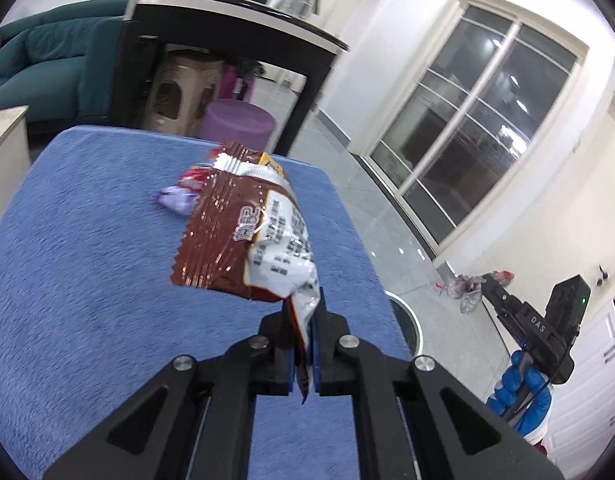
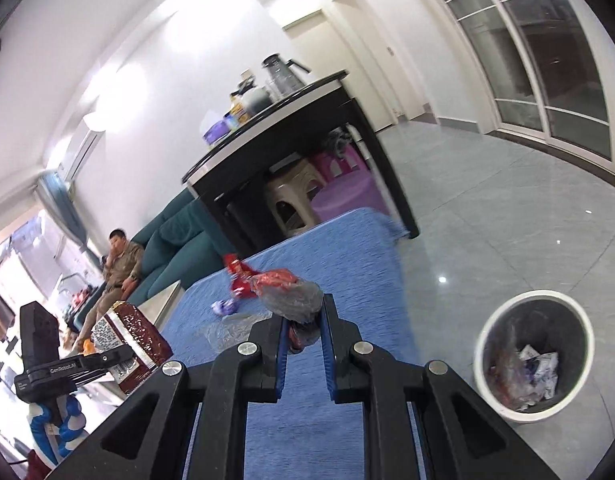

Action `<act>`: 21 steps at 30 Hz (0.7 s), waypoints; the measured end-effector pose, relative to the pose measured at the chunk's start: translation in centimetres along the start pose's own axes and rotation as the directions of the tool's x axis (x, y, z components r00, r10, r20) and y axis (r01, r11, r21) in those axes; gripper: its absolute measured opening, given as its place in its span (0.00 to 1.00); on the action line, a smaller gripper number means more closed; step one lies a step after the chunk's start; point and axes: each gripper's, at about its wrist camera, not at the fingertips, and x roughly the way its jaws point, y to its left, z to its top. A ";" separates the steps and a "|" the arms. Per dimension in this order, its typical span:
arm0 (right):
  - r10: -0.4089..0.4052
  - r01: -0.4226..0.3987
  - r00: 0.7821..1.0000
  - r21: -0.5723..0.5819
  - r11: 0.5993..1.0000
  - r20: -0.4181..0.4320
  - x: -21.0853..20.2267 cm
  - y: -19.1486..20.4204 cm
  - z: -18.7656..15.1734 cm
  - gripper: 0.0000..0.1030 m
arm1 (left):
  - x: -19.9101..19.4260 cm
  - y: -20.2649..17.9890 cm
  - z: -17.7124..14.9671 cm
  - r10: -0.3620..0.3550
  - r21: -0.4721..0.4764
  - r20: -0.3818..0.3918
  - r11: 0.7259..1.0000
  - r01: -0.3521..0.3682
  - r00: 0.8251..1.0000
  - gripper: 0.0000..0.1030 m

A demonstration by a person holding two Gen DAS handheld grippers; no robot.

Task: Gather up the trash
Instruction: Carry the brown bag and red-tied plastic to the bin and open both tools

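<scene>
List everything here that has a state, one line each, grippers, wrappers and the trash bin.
left gripper: shut on the brown snack bag, lifted above the blue cloth.
right gripper: shut on the crumpled plastic wrapper.
purple wrapper: lying loose on the cloth.
red wrapper: lying loose on the cloth.
trash bin: upright on the floor, open, partly filled.

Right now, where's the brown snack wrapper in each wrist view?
Left wrist: the brown snack wrapper fills the centre, pinched in the left gripper, above the blue cloth.
Right wrist: lower left edge, sticking out of the same gripper.
Shared landmark: the black table behind the cloth.
</scene>
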 end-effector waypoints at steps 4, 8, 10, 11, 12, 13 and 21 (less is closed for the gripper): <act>-0.058 0.058 0.998 0.013 0.998 0.029 -1.6 -2.5 1.1 0.14 | 3.6 -3.9 0.7 -0.025 0.081 -0.063 0.996 0.030 0.998 0.05; -0.134 0.134 0.990 0.027 0.991 0.038 -2.7 -5.9 1.9 0.14 | 8.7 -9.0 1.2 -0.048 0.165 -0.143 0.984 0.072 0.989 0.05; -0.178 0.177 0.984 0.042 0.983 0.030 -2.9 -8.0 2.0 0.14 | 11.6 -11.5 1.2 -0.054 0.203 -0.188 0.975 0.092 0.981 0.05; -0.197 0.196 0.980 0.049 0.979 0.025 -3.0 -9.0 1.9 0.14 | 13.0 -12.6 1.1 -0.057 0.217 -0.210 0.971 0.103 0.976 0.05; -0.224 0.222 0.975 0.058 0.973 0.016 -2.9 -10.2 1.8 0.14 | 14.5 -13.8 0.9 -0.059 0.233 -0.234 0.966 0.115 0.970 0.05; -0.246 0.245 0.969 0.067 0.967 0.005 -2.8 -11.3 1.6 0.14 | 16.2 -15.1 0.6 -0.061 0.249 -0.261 0.960 0.128 0.964 0.05; -0.394 0.414 0.907 0.153 0.897 -0.146 0.4 -21.3 -1.3 0.14 | 29.0 -22.9 -2.0 -0.044 0.308 -0.439 0.931 0.196 0.898 0.05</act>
